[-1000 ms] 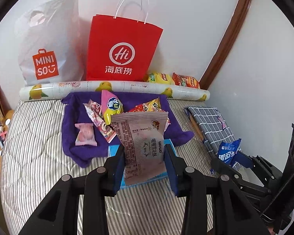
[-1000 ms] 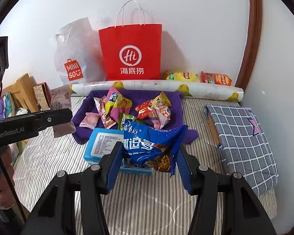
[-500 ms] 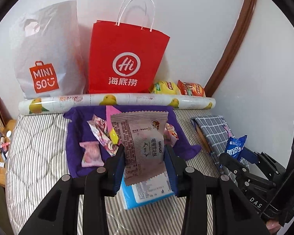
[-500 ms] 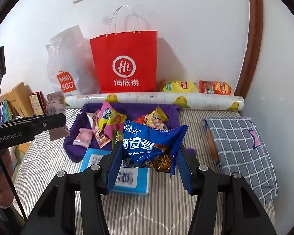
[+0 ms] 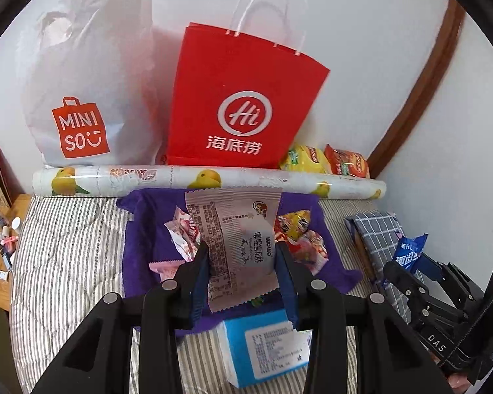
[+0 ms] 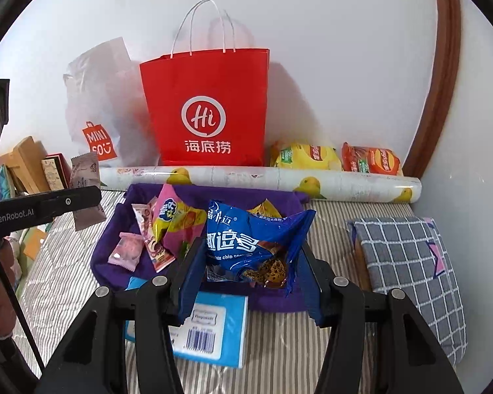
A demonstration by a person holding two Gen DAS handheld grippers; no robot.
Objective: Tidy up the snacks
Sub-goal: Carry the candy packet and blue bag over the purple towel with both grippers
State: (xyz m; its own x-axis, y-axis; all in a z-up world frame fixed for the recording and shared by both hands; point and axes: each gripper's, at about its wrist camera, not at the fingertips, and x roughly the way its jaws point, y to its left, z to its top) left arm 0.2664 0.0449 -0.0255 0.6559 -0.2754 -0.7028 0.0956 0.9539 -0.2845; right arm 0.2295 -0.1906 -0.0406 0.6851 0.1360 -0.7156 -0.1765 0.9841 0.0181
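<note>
My left gripper [image 5: 243, 275] is shut on a pale grey-pink snack packet [image 5: 236, 239], held upright above the purple cloth [image 5: 144, 246]. My right gripper [image 6: 249, 272] is shut on a blue chocolate-chip cookie bag [image 6: 253, 243]; that bag [image 5: 409, 252] also shows at the right of the left wrist view. Several loose snack packets, among them a pink one [image 6: 126, 254] and a yellow-pink one [image 6: 174, 220], lie on the cloth. A red paper bag [image 5: 243, 105] and a white MINISO plastic bag [image 5: 85, 92] stand against the wall behind.
A rolled sheet with lemon prints [image 5: 207, 180] lies across the striped bed in front of the bags. Yellow [image 6: 304, 156] and orange [image 6: 371, 159] chip bags sit at the wall. A blue tissue pack [image 6: 213, 328] lies near me; a checked pillow [image 6: 407, 262] is at the right.
Both grippers have moved forward toward the bags at the wall, each keeping its packet. The bags look larger and the blue tissue pack has slid down under the fingers.
</note>
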